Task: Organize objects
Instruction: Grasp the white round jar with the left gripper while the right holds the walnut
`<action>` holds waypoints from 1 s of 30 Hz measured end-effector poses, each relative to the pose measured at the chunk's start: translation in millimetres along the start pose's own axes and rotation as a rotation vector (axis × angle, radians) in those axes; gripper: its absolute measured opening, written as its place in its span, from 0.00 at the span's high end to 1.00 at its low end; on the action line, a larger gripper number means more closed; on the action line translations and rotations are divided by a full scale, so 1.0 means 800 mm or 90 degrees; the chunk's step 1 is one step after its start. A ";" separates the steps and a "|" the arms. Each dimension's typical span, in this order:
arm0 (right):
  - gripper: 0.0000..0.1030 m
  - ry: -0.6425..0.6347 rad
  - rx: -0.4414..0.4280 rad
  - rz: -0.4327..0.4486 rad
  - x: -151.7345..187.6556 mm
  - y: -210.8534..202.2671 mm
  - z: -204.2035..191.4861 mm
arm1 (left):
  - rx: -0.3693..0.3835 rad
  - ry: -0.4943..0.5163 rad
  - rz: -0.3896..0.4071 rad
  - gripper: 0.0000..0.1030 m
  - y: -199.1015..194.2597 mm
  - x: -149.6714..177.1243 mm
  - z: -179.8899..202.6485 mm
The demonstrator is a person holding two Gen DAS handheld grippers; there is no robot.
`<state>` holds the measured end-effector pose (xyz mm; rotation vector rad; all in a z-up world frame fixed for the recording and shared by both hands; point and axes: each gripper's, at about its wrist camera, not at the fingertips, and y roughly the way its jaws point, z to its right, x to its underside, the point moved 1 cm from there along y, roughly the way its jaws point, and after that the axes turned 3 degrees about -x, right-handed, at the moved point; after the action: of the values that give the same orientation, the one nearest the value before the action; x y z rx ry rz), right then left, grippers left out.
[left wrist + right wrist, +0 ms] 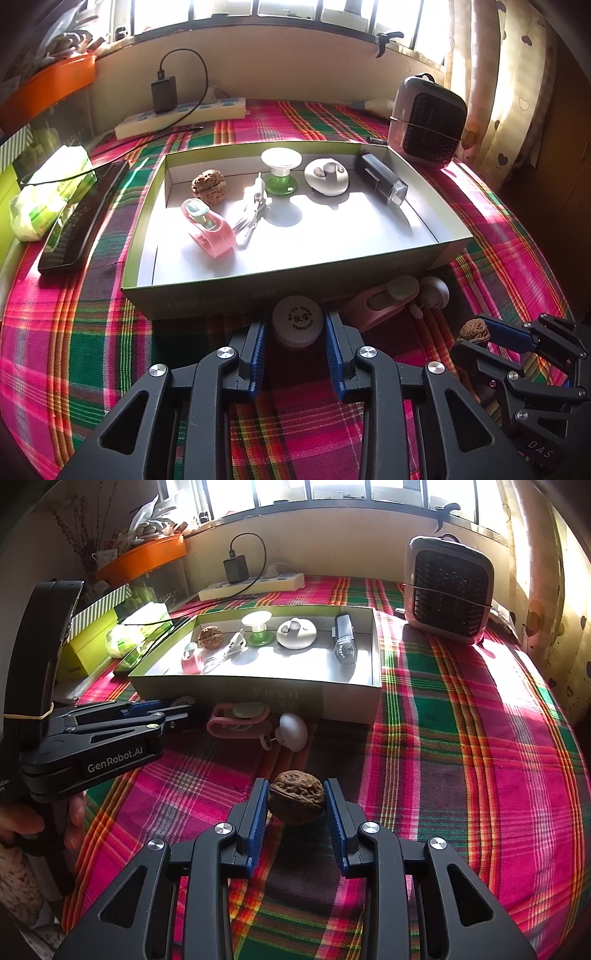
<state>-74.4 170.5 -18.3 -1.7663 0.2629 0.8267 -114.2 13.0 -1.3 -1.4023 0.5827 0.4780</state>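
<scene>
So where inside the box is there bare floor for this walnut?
The near half of the box floor is bare, as is the right-front corner below the black lighter. The far row is crowded: walnut, green spool, white case, pink clip.

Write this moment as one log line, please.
left gripper: shut on white cap | right gripper: shut on walnut | box: holds six items
</scene>
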 end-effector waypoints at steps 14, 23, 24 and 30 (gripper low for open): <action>0.69 0.002 0.001 0.000 0.000 -0.001 -0.002 | -0.005 0.000 0.001 0.74 -0.004 0.002 -0.001; 0.69 0.003 -0.002 0.007 -0.003 -0.006 -0.005 | 0.003 0.004 0.007 0.74 -0.014 0.005 0.001; 0.69 0.003 -0.002 0.009 -0.004 -0.007 -0.005 | 0.004 0.006 0.009 0.74 -0.016 0.005 0.002; 0.69 -0.003 -0.004 0.020 -0.010 -0.011 -0.010 | 0.010 0.008 0.018 0.74 -0.026 0.004 0.002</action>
<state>-71.8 164.9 -5.3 -1.7703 0.2861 0.8551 -98.6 12.5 13.0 -1.3851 0.6160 0.4873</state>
